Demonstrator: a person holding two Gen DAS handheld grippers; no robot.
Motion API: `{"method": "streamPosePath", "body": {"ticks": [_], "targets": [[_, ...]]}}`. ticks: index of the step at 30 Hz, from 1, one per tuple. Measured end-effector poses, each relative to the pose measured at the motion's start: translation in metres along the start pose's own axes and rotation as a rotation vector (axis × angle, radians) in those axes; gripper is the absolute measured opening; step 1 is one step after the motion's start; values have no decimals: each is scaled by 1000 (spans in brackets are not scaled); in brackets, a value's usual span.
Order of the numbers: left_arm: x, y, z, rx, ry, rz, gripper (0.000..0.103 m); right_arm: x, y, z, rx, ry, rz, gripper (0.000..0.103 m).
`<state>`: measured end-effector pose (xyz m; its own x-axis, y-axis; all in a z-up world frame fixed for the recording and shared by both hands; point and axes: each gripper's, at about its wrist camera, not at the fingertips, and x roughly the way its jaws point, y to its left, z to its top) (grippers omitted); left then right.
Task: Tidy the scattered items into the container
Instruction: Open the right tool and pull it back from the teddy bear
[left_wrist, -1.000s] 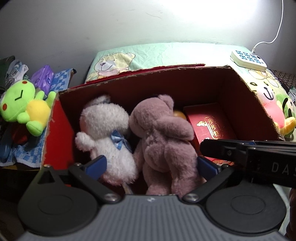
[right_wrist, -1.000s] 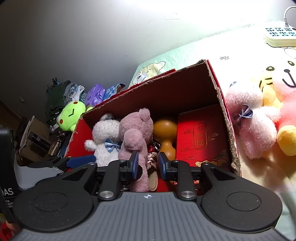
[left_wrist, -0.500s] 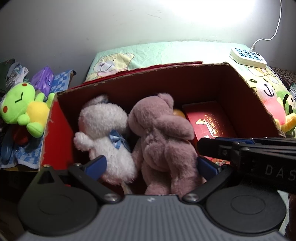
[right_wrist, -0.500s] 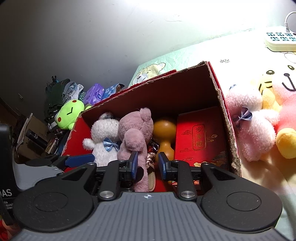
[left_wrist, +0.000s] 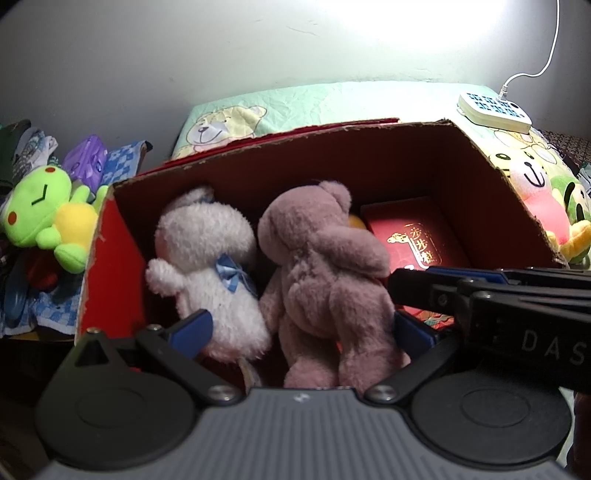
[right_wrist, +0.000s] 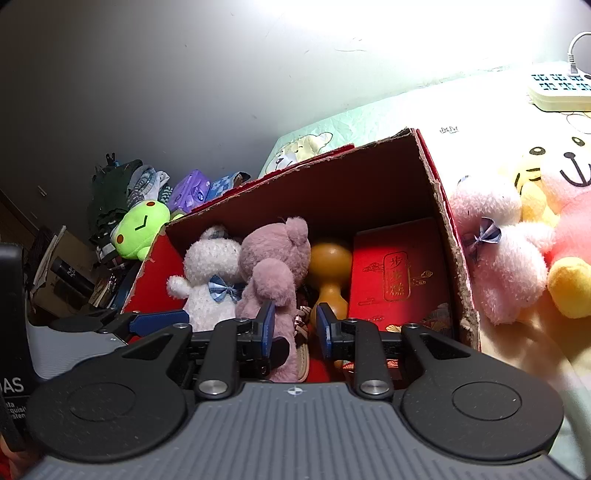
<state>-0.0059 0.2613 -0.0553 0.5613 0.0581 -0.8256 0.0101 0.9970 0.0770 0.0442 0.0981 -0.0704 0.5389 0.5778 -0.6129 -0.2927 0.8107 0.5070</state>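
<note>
An open cardboard box (left_wrist: 369, 147) with red outer walls holds a white bear with a blue bow (left_wrist: 210, 258), a mauve bear (left_wrist: 325, 266), a red gift box (left_wrist: 417, 240) and a yellow gourd (right_wrist: 328, 266). My left gripper (left_wrist: 301, 330) hangs over the box's near edge, open wide, with both bears standing between its fingers. My right gripper (right_wrist: 295, 325) reaches in from the right, its jaws nearly together beside the mauve bear (right_wrist: 273, 266), and nothing is pinched. Its tip (left_wrist: 397, 284) lies by that bear's side. Outside the box lie a green frog plush (left_wrist: 40, 214) and a pink bear (right_wrist: 495, 258).
The box (right_wrist: 432, 177) sits on a bed with a bear-print sheet. A white power strip (left_wrist: 495, 110) with a cable lies at the back right. More pink and yellow plush (right_wrist: 569, 236) crowd the right. Clothes, a purple pack (right_wrist: 192, 188) and clutter pile up on the left.
</note>
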Motion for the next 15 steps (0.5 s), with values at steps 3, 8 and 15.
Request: {"method": "streamPosePath", "body": {"ticks": [3, 8, 15], "targets": [[-4, -2, 0, 7, -7, 16, 103, -3, -1, -1, 8, -1, 2, 27], [-9, 0, 0, -3, -16, 38, 103, -12, -1, -1, 22, -17, 9, 28], [-14, 5, 0, -18, -24, 55, 103, -25, -1, 0, 29, -47, 4, 28]]}}
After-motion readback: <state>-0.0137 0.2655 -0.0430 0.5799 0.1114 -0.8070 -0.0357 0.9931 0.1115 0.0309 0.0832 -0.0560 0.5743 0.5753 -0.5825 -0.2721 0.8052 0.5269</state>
